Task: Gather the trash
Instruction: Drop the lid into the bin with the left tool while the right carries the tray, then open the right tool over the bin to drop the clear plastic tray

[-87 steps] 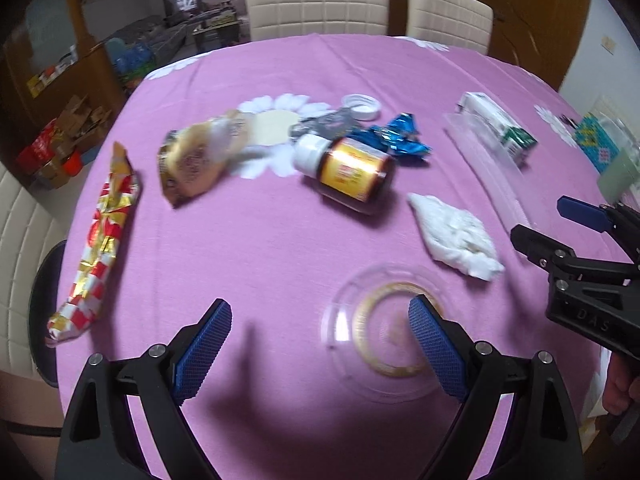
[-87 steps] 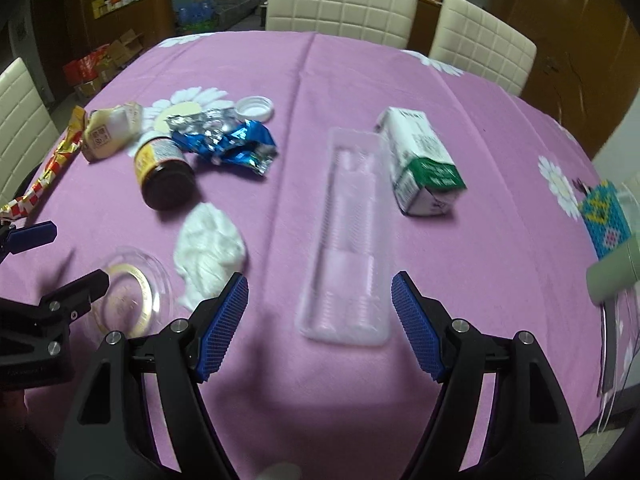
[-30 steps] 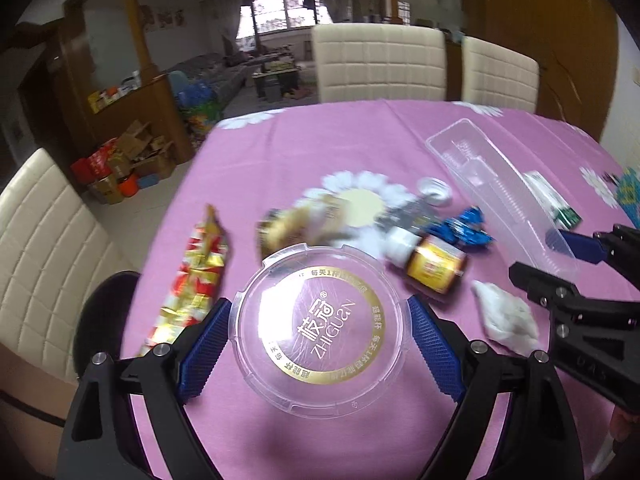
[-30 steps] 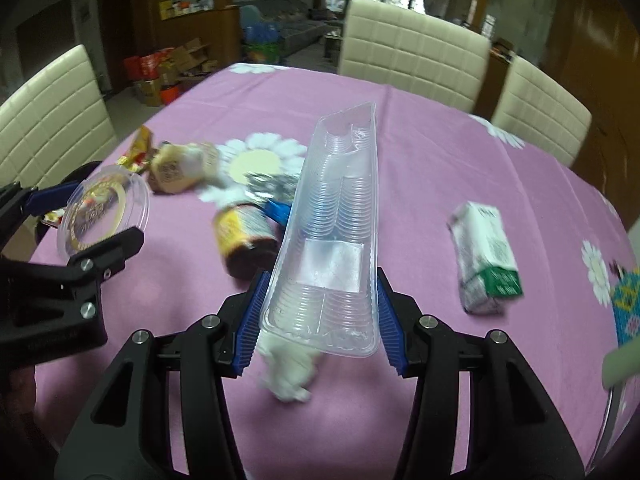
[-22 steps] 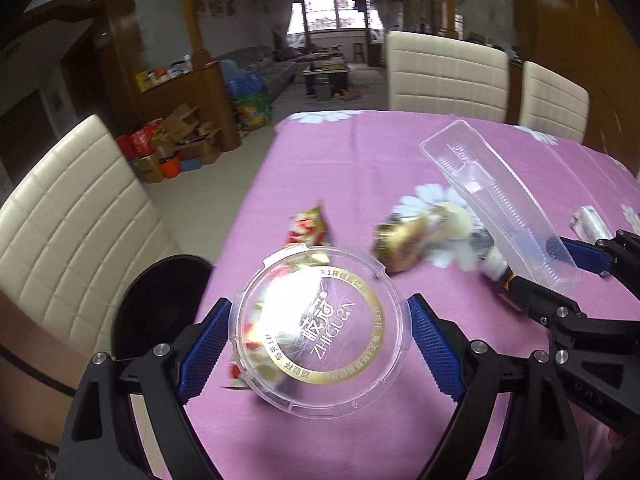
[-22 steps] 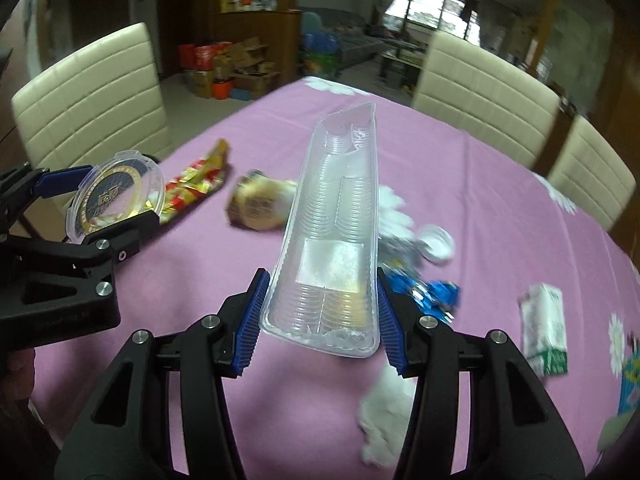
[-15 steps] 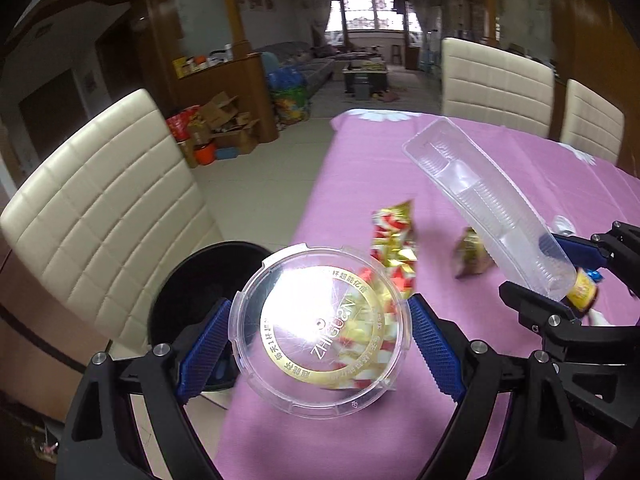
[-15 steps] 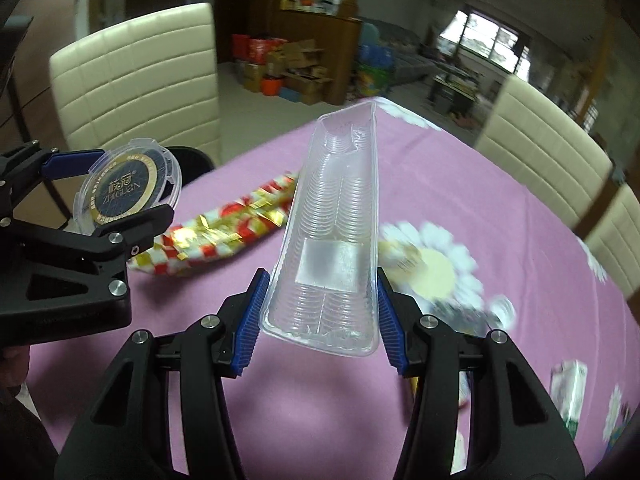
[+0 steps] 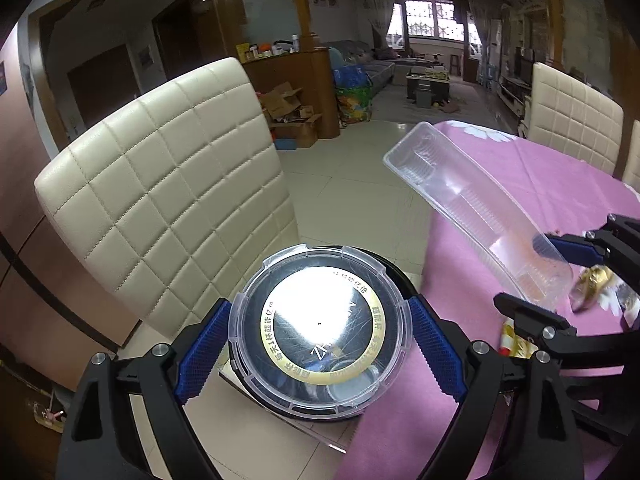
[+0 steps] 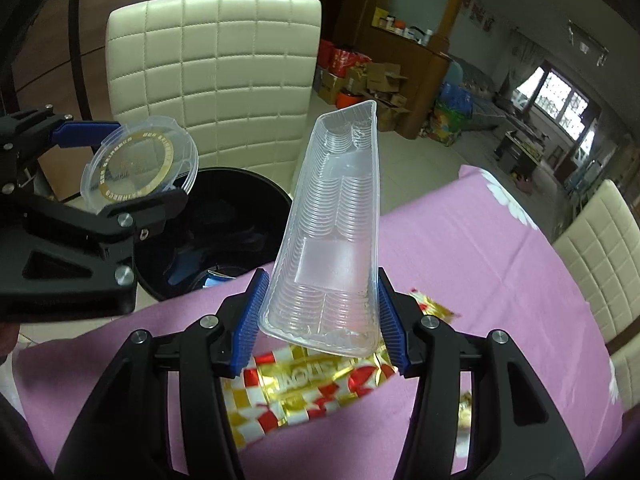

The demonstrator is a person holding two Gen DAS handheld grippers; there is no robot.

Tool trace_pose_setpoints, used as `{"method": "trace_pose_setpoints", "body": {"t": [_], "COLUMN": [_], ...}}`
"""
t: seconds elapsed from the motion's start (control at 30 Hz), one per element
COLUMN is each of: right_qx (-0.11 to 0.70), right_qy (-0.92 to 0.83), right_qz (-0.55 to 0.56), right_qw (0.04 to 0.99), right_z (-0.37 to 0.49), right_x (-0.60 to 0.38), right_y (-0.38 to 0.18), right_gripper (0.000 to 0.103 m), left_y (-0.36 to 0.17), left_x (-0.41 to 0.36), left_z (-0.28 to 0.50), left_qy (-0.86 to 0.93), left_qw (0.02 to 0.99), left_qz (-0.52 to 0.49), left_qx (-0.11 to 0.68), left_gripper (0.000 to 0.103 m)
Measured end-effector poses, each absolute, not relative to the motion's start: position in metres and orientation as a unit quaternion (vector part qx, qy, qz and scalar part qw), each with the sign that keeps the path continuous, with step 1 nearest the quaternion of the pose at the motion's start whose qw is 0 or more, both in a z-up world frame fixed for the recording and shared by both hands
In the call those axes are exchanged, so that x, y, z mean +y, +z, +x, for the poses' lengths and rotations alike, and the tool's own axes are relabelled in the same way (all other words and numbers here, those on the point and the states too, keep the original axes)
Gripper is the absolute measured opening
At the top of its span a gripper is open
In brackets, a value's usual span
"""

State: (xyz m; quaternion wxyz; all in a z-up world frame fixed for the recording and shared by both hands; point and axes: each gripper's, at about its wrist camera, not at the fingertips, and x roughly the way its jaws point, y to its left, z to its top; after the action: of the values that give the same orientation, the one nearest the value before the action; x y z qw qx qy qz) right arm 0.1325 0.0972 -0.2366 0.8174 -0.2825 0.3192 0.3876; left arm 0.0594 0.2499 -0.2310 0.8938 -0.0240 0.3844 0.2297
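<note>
Ahead of me a cream quilted leather chair (image 9: 168,184) stands on a floor of pale glossy tiles (image 9: 352,184). Behind it, to my left, a dark wooden doorway (image 9: 108,72) is set in a brown wall. Opened cardboard boxes (image 9: 288,108) lie against a curved wooden counter (image 9: 296,80). At the far end of the long room a barred window (image 9: 432,24) lets in daylight. My worktop wears a pink flowered cloth (image 9: 552,184), with another cream chair (image 9: 572,120) beyond it.
</note>
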Motion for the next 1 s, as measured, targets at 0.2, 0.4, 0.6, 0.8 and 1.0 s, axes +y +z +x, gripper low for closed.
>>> {"method": "trace_pose_setpoints", "body": {"t": [0.2,0.4,0.6,0.8,1.0], "right_qx": [0.329,0.334,0.330,0.324,0.314], "right_qy": [0.388,0.390,0.406,0.431,0.457], "right_qz": [-0.290,-0.293,-0.298,-0.301,-0.309], "right_qw": [0.811,0.806,0.799,0.786,0.772], "right_z": [0.139,0.140,0.137,0.130,0.121], "right_x": [0.104,0.112,0.124,0.138,0.152], "right_y": [-0.246,-0.251,-0.252,-0.252,-0.252], "right_gripper": [0.053,0.054,0.054,0.057,0.058], "left_y": [-0.237,-0.245,-0.249,-0.254,-0.254], "left_x": [0.275,0.270,0.279,0.286,0.289], "left_z": [0.064,0.063,0.049,0.032,0.020], "left_qy": [0.224,0.233,0.259,0.277,0.290], "left_qw": [0.894,0.890,0.877,0.867,0.862], "left_qz": [-0.073,-0.062,-0.075,-0.079,-0.094], "left_qx": [0.380,0.388,0.397,0.405,0.406], "left_gripper": [0.087,0.087,0.087,0.087,0.087]}}
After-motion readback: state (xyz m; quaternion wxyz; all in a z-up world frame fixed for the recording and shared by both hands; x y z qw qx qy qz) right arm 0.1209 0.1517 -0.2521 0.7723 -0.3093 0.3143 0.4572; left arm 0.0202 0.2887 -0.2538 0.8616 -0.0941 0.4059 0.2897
